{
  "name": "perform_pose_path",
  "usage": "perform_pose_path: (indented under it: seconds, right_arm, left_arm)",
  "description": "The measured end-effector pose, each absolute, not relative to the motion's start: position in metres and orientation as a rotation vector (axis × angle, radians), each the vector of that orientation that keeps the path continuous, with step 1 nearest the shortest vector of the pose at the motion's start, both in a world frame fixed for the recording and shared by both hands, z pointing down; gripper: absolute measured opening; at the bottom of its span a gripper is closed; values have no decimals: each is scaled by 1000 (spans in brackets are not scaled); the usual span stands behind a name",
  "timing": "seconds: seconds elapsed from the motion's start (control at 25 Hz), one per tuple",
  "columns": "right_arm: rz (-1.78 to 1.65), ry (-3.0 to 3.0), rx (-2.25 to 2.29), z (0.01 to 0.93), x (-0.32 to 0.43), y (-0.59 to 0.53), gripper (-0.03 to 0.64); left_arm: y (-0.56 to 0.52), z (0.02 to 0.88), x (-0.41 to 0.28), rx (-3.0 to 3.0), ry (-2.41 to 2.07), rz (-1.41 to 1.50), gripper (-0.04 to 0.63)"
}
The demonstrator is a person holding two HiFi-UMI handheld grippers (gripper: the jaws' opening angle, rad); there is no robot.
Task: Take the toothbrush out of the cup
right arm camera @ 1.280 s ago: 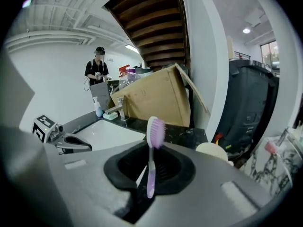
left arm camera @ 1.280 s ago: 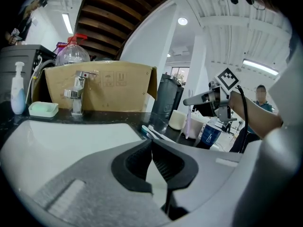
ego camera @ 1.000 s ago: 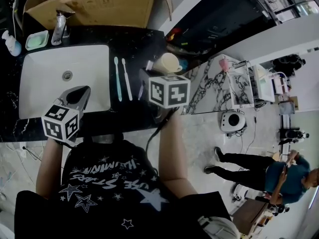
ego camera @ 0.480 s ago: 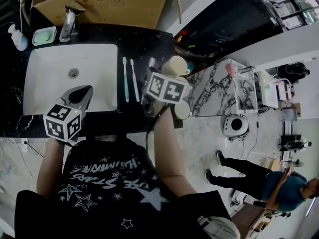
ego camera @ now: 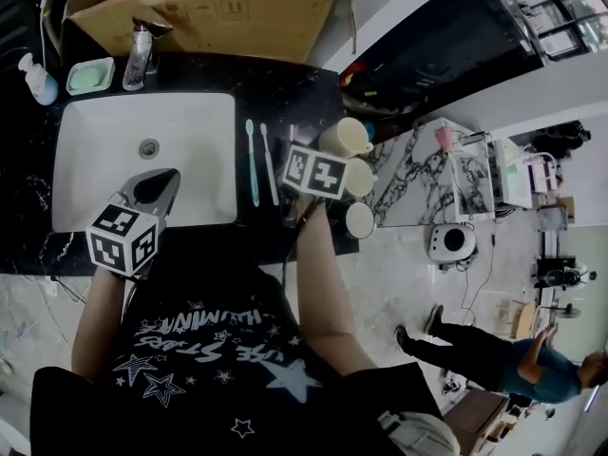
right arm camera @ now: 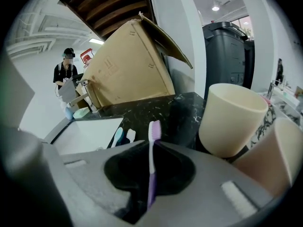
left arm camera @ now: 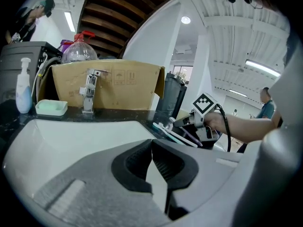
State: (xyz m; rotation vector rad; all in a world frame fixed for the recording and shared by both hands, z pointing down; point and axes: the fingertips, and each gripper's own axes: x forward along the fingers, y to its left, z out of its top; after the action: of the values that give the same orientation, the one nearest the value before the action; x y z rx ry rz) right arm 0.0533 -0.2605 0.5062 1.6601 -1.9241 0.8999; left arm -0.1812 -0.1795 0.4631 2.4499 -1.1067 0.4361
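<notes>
Purple plastic toothbrush (right arm camera: 151, 169) sits clamped upright in the right gripper (right arm camera: 150, 148), outside the smooth cream cup (right arm camera: 232, 119) just beside it. A teal toothbrush (ego camera: 253, 164) and a white toothbrush (ego camera: 269, 164) lie side by side, seemingly apart, on the speckled black counter (ego camera: 285, 93). Over the white sink (ego camera: 190, 122), the left gripper (left arm camera: 152, 148) has its jaws together, empty.

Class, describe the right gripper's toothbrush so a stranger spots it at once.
Find the white sink; over the black counter to its right, the right gripper is shut on a toothbrush. It alone is purple; the teal toothbrush and white toothbrush lie flat on that counter.
</notes>
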Motion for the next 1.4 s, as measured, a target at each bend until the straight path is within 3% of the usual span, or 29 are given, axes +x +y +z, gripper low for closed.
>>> perform_pose_path:
  seconds: [0.32,0.6,1.24,1.4]
  right_arm:
    - [853,-1828,1670,518,57,-259,39]
    - [820,-1810,1698,510,54,-252,104]
    - [487,-2175,1586,434,6,-219,104]
    - [493,-2254,1463,438,0,-207,49]
  left_arm:
    - [-179,470,-190,2466,-1011,444,9]
    - [-174,478,-202,2450,-927,450,9]
    - [-144,458,-212,2402,-1156,390,9]
    - [-121,453,-201,2349,-1265,379,9]
